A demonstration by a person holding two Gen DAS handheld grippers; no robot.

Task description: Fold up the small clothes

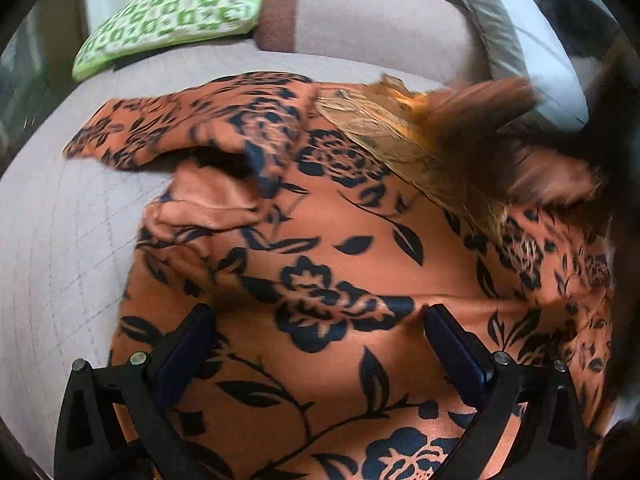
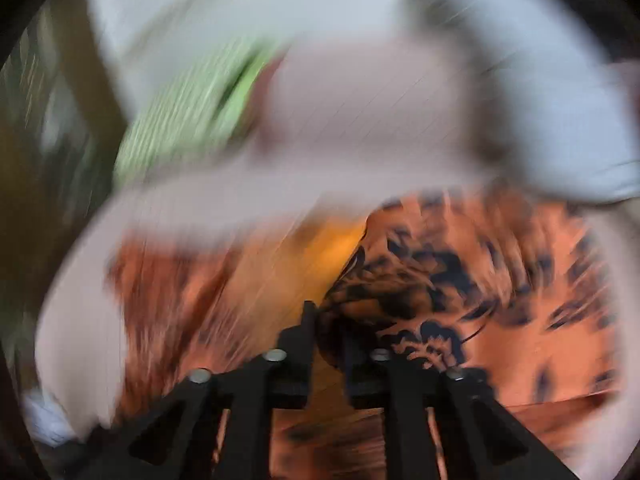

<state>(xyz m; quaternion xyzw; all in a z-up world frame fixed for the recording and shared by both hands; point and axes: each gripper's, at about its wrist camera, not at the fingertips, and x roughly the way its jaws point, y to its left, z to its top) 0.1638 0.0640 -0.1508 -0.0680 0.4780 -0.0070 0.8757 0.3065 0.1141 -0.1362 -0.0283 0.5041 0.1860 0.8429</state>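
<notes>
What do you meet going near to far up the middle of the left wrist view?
Left gripper, jaws wide apart → orange floral garment → bare sofa seat → sofa back. The green cushion sits off to the far left.

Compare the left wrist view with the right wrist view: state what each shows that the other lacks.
Left wrist only: the left gripper, jaws wide open above the orange floral garment, nothing between them; a sharp look at the garment's folded-over sleeve.

Right wrist only: the right gripper, its fingers standing close together with a fold of the garment between them; blur hides whether the pads press on it.

Both: the garment on the pale sofa, the green patterned cushion and a grey pillow behind.
</notes>
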